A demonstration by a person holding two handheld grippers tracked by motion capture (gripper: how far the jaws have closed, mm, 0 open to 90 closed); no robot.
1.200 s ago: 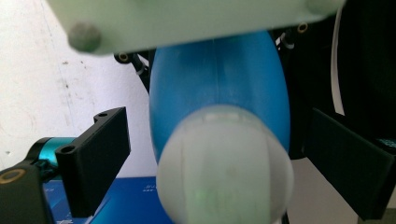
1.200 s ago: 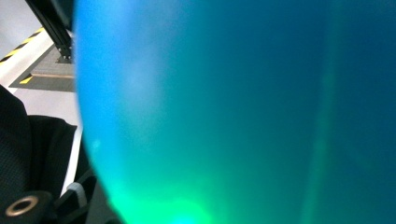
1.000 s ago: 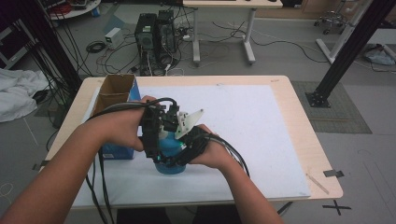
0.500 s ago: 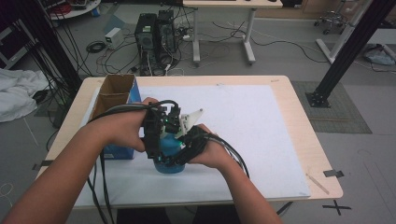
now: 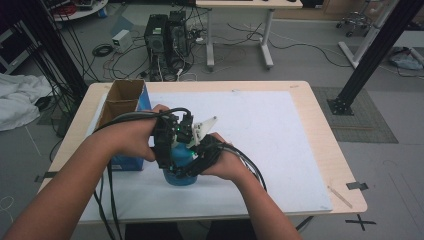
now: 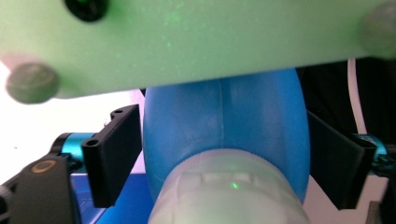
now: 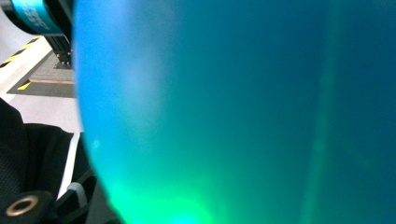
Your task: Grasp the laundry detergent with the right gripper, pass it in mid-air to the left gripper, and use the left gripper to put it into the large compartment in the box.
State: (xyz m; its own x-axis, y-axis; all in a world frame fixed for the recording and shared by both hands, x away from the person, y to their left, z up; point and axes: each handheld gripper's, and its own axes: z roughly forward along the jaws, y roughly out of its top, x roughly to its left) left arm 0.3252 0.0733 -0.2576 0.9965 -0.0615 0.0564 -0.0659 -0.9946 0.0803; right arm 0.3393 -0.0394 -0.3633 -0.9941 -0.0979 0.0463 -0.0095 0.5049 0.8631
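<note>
Blue bottle [image 5: 179,172] stands upright on the white mat [image 5: 280,145] at the near middle of the table [image 5: 320,125], just right of a blue cardboard box [image 5: 122,107] with open flaps. I read smooth, glossy, rounded plastic with a faint mould seam, topped by a ribbed translucent white cap [image 6: 229,196]. Left gripper [image 6: 224,154]: its 2 flat matte black jaws flank the bottle's shoulders and have just been closing, bottle between them; contact I cannot tell. Right gripper [image 5: 195,167] pinches the bottle's body low down.
</note>
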